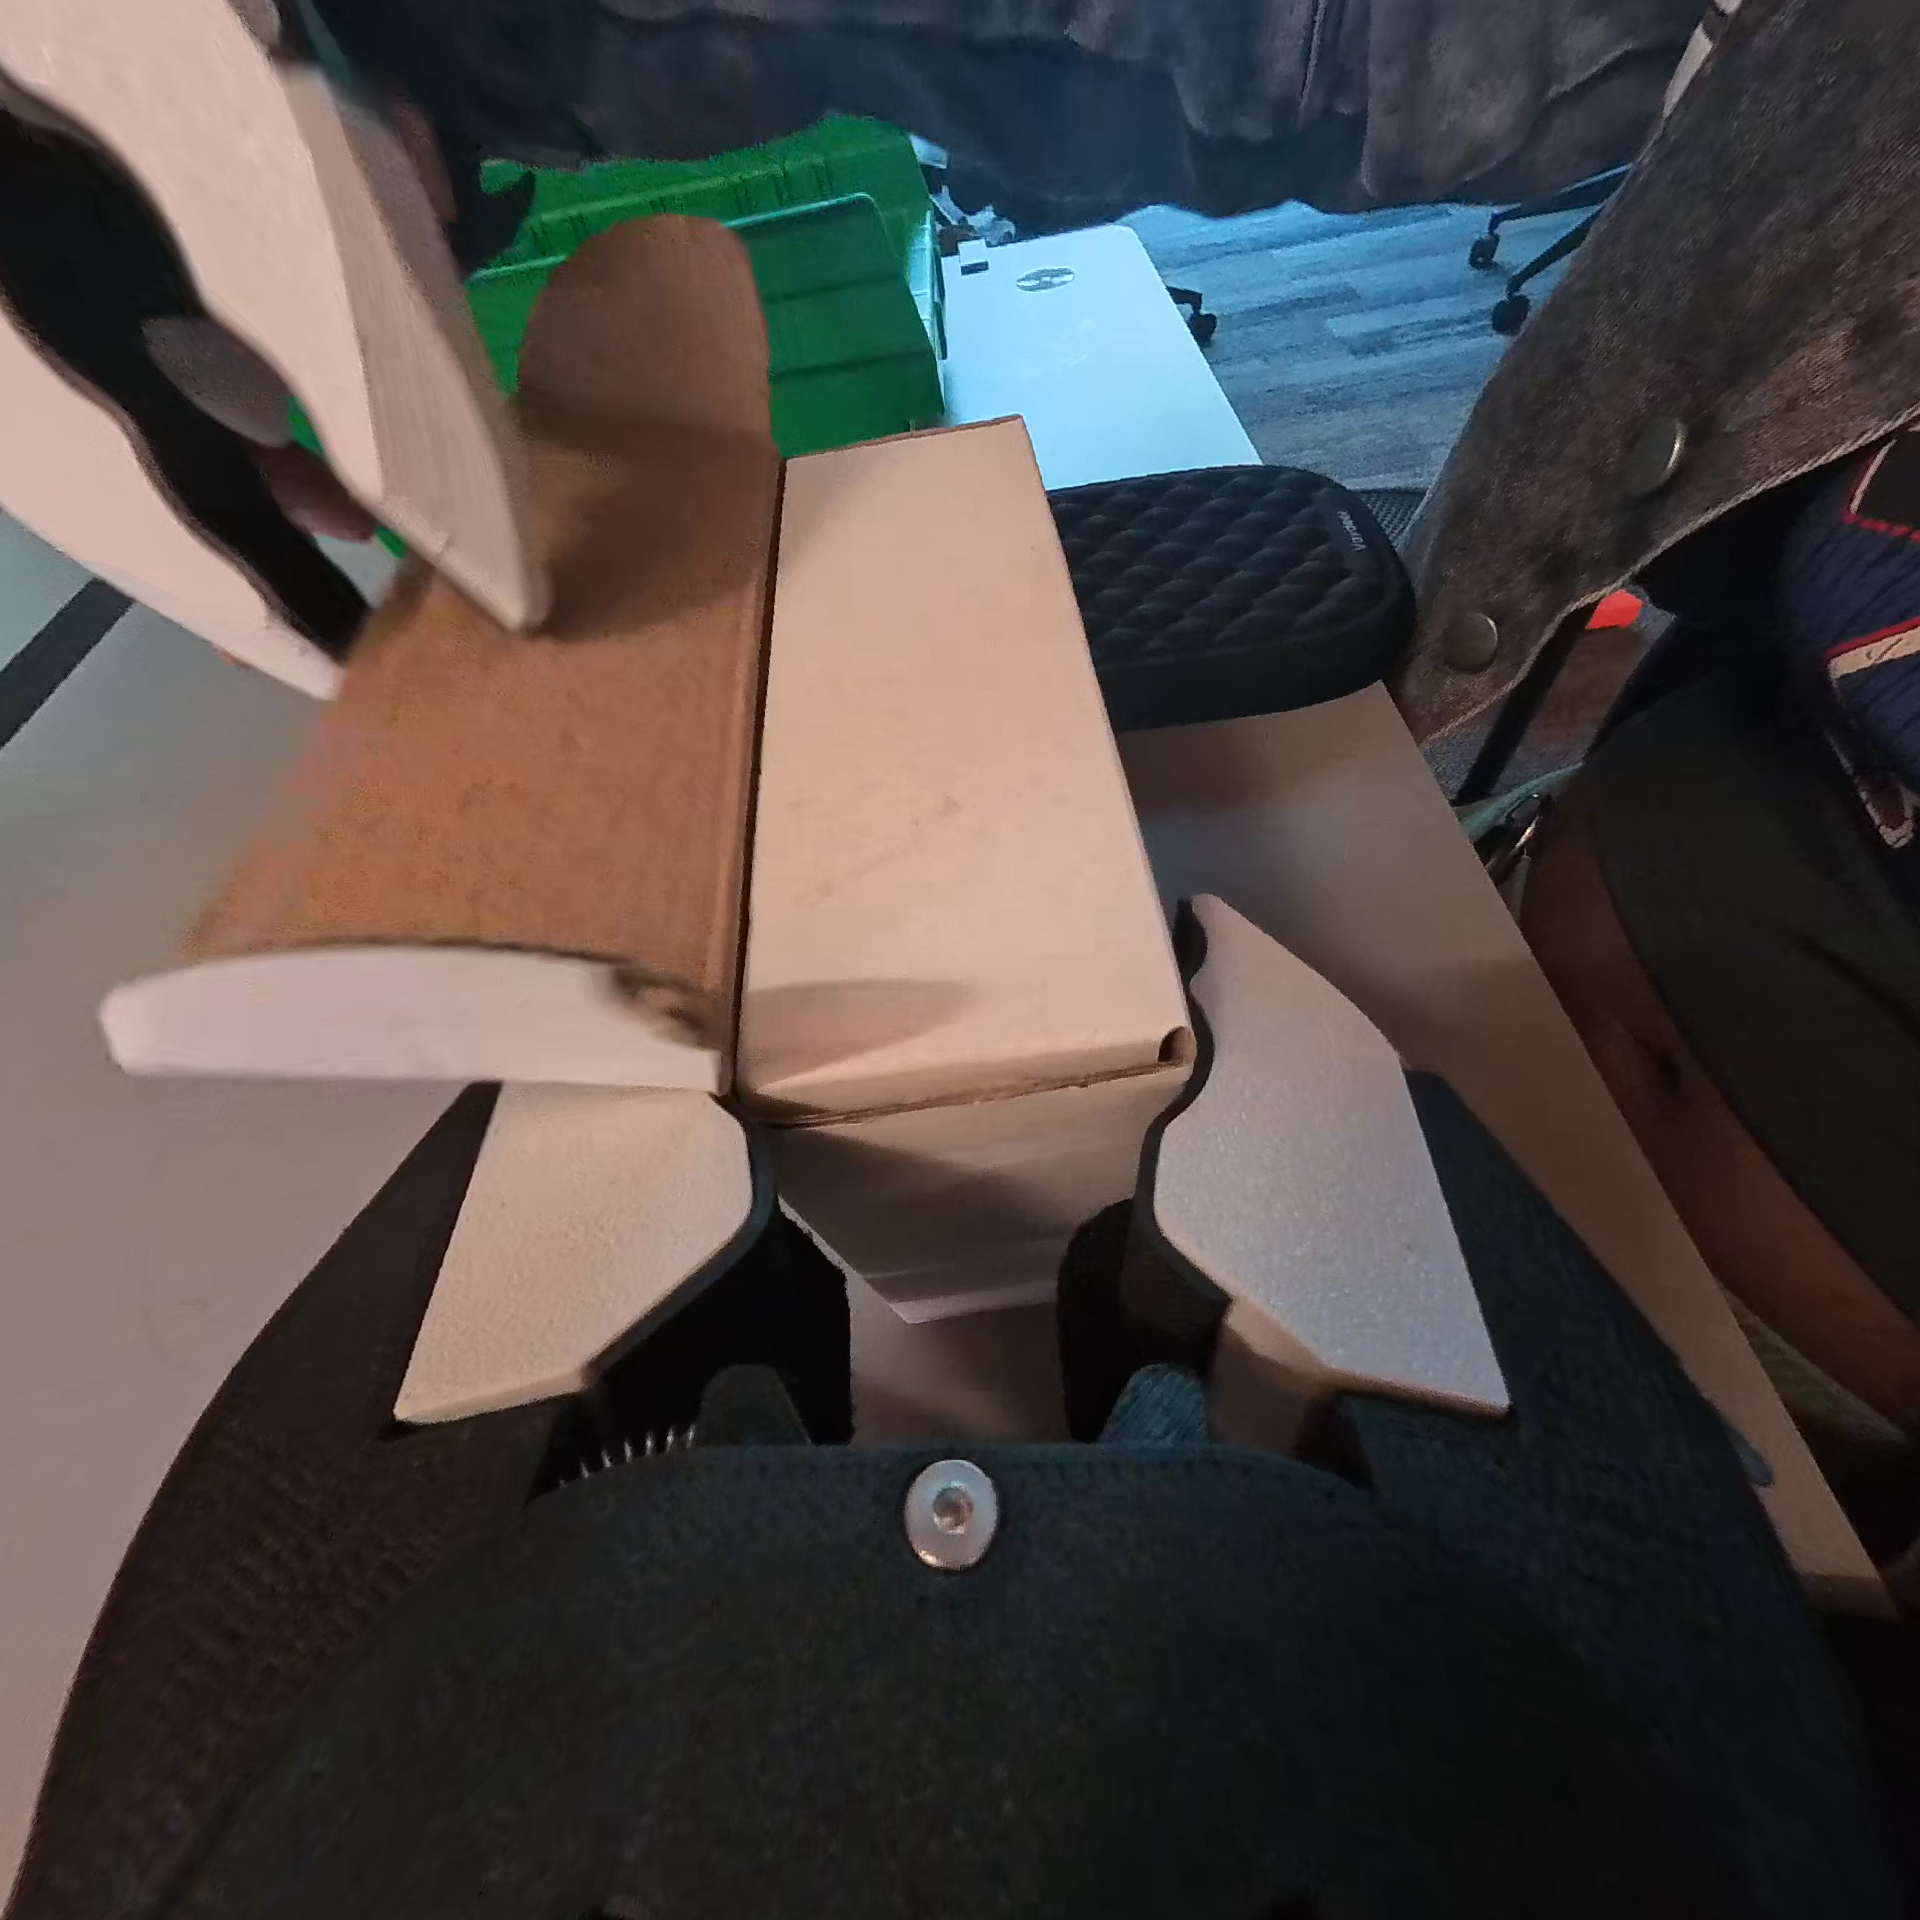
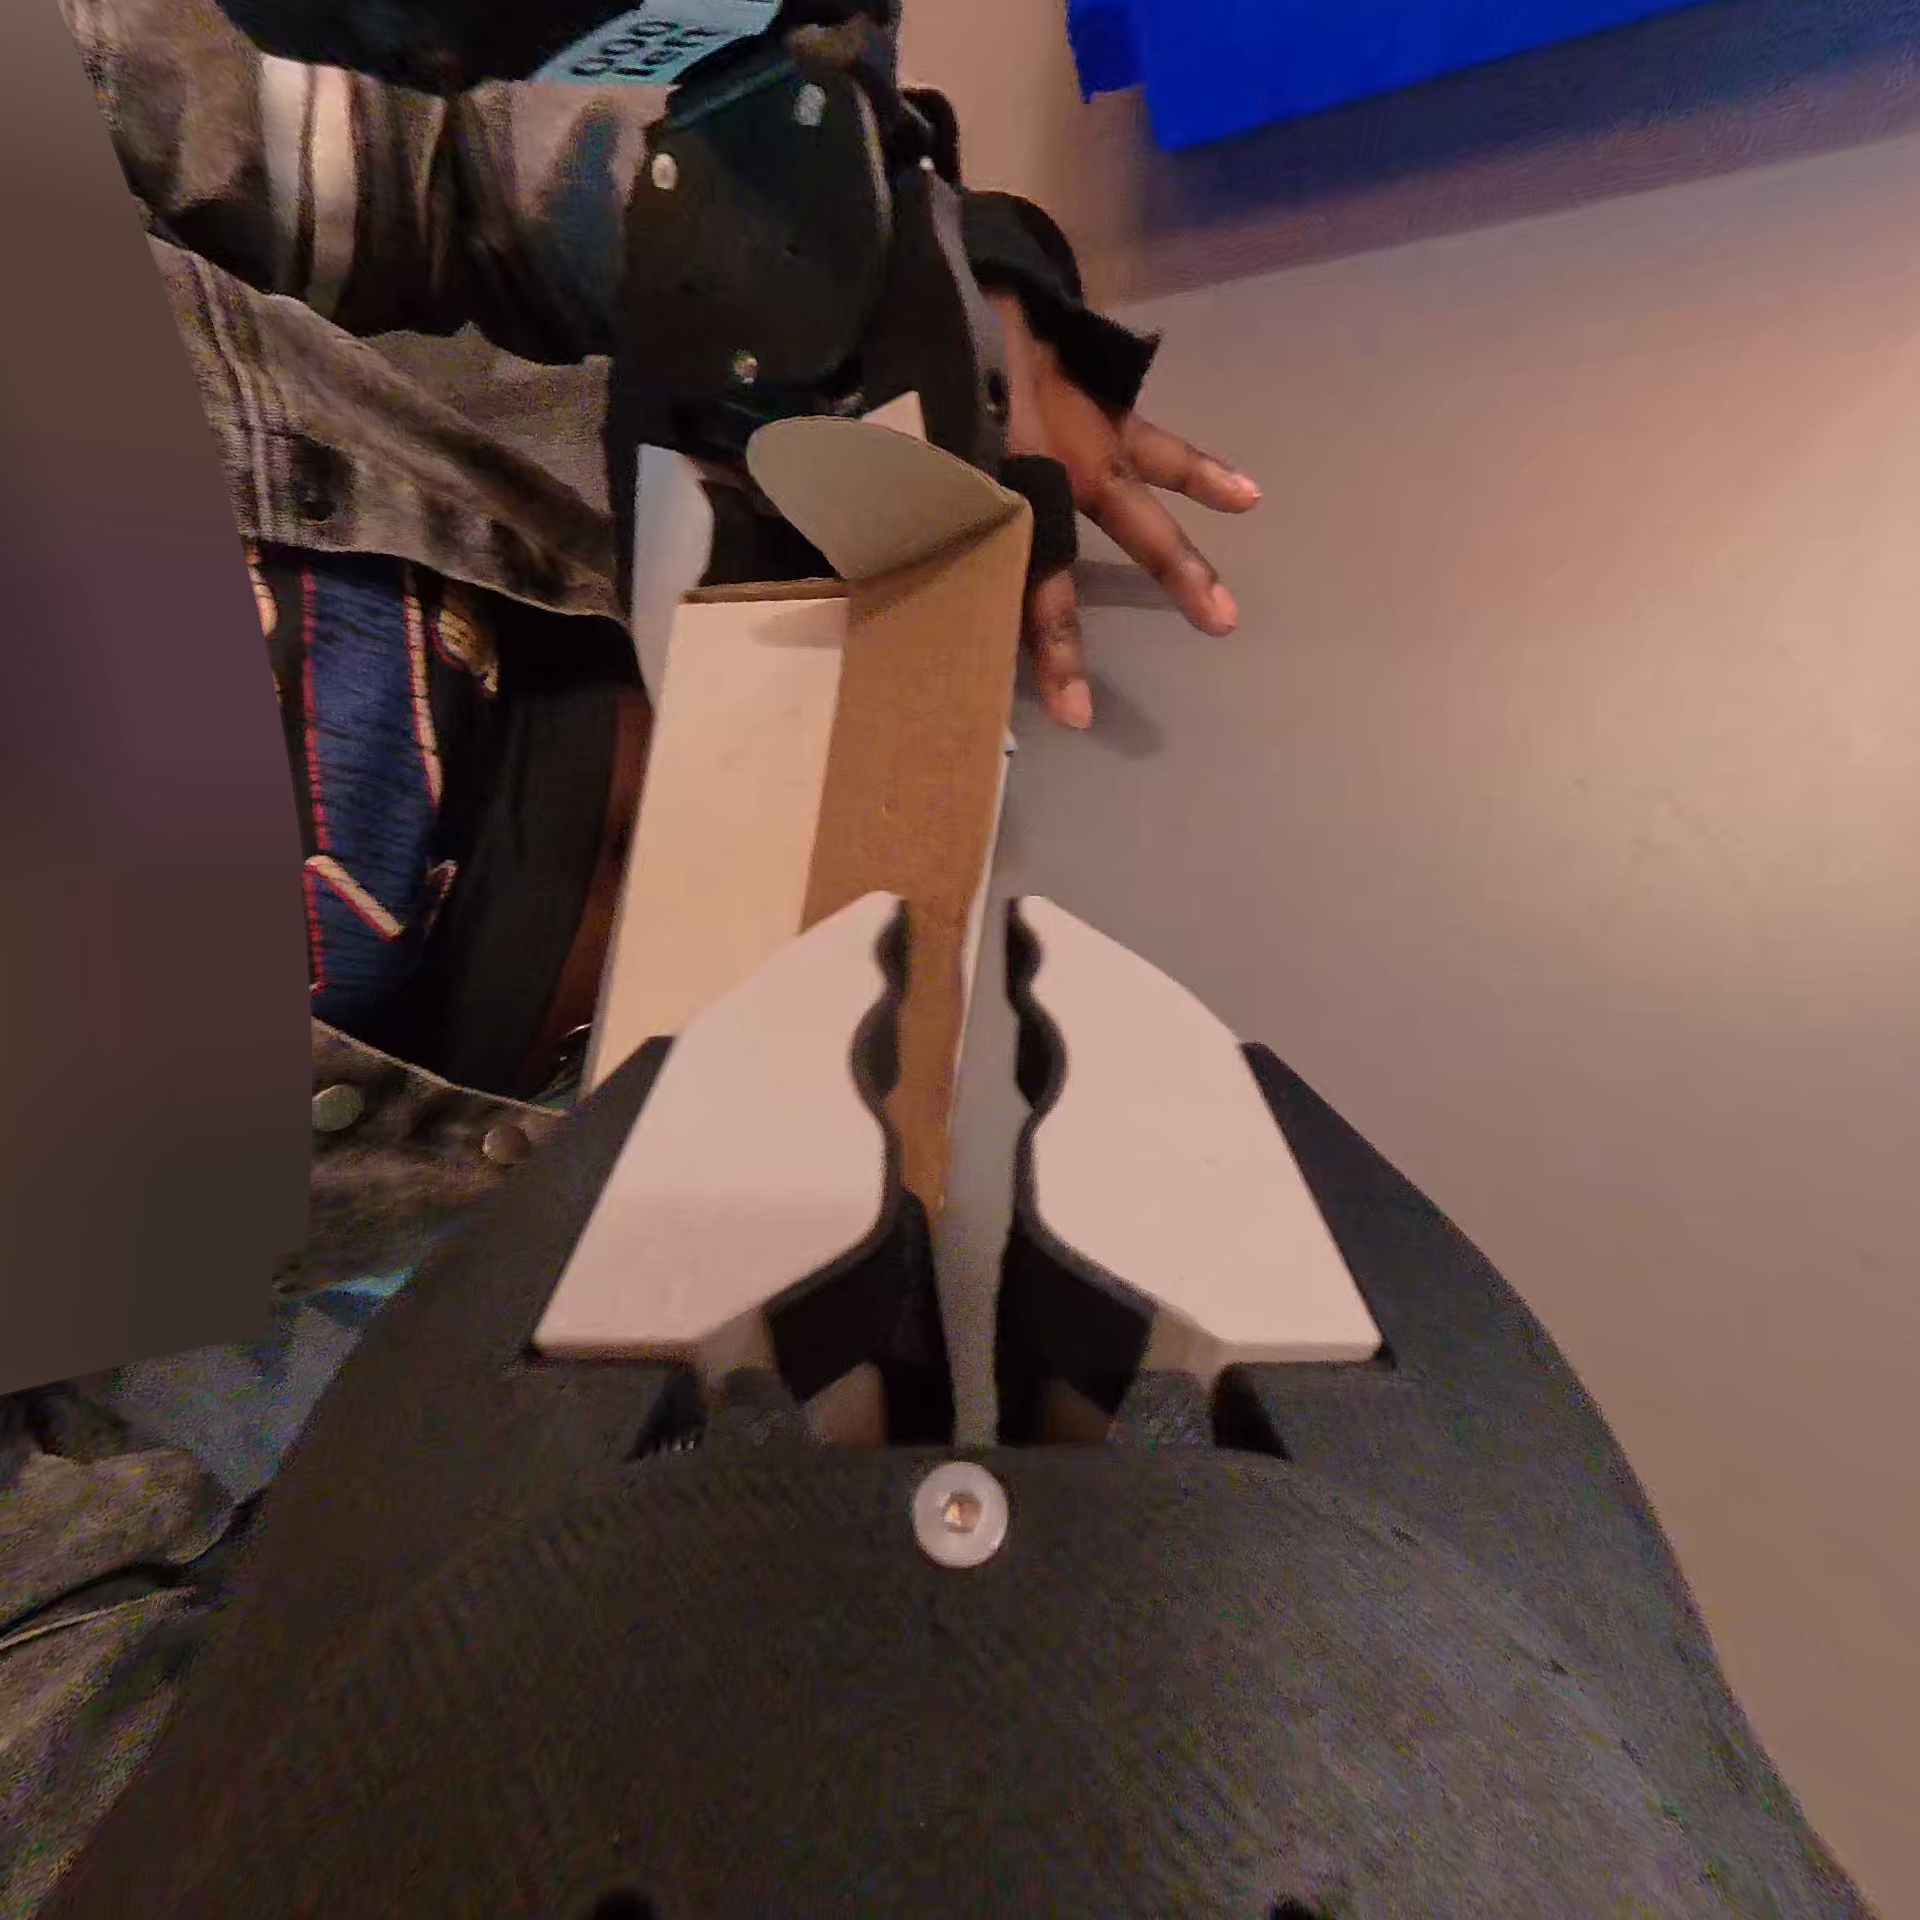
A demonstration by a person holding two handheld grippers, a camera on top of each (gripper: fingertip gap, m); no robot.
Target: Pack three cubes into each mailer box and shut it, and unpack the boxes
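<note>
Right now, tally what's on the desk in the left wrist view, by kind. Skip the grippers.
Mailer box: 1, its lid flap swung open
Green bin: 1
Laptop: 1, lid closed
Black wrist rest: 1
Cubes: 0 in view
Total: 4

Ahead of the left gripper, past the pale grey table (image 1: 125, 935), a green plastic crate (image 1: 831, 291) stands beside a white side surface (image 1: 1081, 353), with a black quilted cushion (image 1: 1216, 592) just nearer on its right. Farther off lie grey-blue carpet (image 1: 1340, 312) and the wheeled base of an office chair (image 1: 1527, 249). To the right gripper's far upper right, something bright blue (image 2: 1351, 62) edges the warm-lit tabletop (image 2: 1558, 727).
</note>
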